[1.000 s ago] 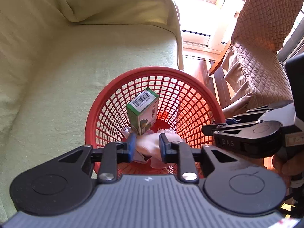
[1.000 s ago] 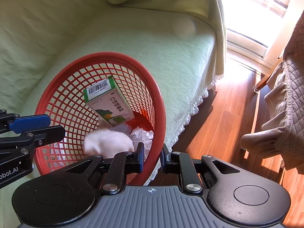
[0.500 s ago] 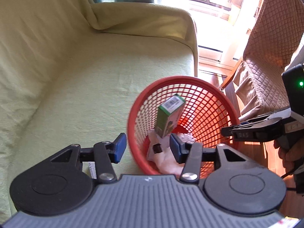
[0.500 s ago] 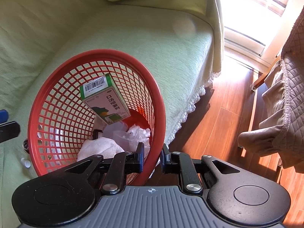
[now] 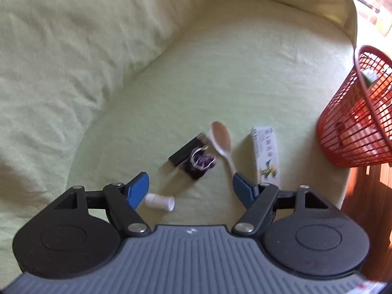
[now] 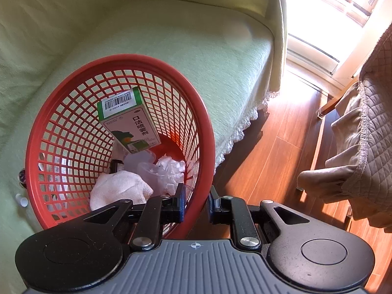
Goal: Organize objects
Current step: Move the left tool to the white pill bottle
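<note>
Left gripper (image 5: pixel 189 186) has its jaws opening wide with nothing pinched between them, hovering over the sofa seat (image 5: pixel 220 73); a little white cap (image 5: pixel 160 202) sits just beside its left finger, and the pale spoon (image 5: pixel 221 142) runs down to the right finger; a black lighter (image 5: pixel 187 152), a purple wrapper (image 5: pixel 202 164) and a white box (image 5: pixel 267 154) lie close together ahead; lots of bare cushion beyond them; right gripper (image 6: pixel 196 202) is clamped on the red basket (image 6: pixel 205 132) rim, at the seat edge over the wood floor (image 6: pixel 281 166); inside it a green box (image 6: pixel 129 120), a white cloth (image 6: pixel 117 191) and crumpled plastic (image 6: pixel 161 174).
</note>
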`<state>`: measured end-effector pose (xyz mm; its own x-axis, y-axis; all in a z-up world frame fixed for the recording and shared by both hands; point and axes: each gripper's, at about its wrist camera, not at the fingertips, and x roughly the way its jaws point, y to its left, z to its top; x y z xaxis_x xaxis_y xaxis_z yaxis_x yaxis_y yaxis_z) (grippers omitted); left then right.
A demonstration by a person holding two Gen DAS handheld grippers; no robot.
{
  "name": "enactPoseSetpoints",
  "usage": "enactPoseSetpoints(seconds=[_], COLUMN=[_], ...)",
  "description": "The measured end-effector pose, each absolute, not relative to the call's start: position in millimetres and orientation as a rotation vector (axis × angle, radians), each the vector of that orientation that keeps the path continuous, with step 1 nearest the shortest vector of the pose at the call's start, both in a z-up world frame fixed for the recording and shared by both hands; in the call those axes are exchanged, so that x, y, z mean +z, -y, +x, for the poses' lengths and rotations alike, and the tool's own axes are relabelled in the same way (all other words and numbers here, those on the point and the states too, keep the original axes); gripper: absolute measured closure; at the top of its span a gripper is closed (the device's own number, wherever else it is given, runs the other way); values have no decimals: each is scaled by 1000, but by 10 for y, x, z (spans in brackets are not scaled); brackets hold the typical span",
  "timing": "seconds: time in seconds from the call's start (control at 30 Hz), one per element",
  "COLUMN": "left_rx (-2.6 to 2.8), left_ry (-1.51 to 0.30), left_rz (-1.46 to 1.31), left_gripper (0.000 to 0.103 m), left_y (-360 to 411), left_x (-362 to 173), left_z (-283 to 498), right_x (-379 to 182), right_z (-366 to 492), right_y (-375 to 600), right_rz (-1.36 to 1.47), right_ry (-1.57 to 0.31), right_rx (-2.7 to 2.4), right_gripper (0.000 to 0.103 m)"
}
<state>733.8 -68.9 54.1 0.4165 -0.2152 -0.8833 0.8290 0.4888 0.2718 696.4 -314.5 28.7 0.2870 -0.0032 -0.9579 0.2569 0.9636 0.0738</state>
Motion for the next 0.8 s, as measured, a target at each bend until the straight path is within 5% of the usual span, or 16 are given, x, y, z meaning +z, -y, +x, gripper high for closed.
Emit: enactPoseSetpoints(seconds=[0.1, 0.47, 0.8], left_rx=[-705, -740, -817], left_ry=[-940, -967, -1000], left_rz=[824, 862, 931], left_gripper=[22, 22, 44], left_y=[463, 174, 276], left_x=[315, -356, -735], left_z=[7501, 7927, 8190], right_x=[287, 276, 258], right_z=[6978, 7002, 7040], right_y=[3127, 3100, 3070], right_rz=[215, 196, 193], right_ry=[-1275, -1286, -1289], right_rx=[-179, -189, -220], right_gripper=[89, 88, 88])
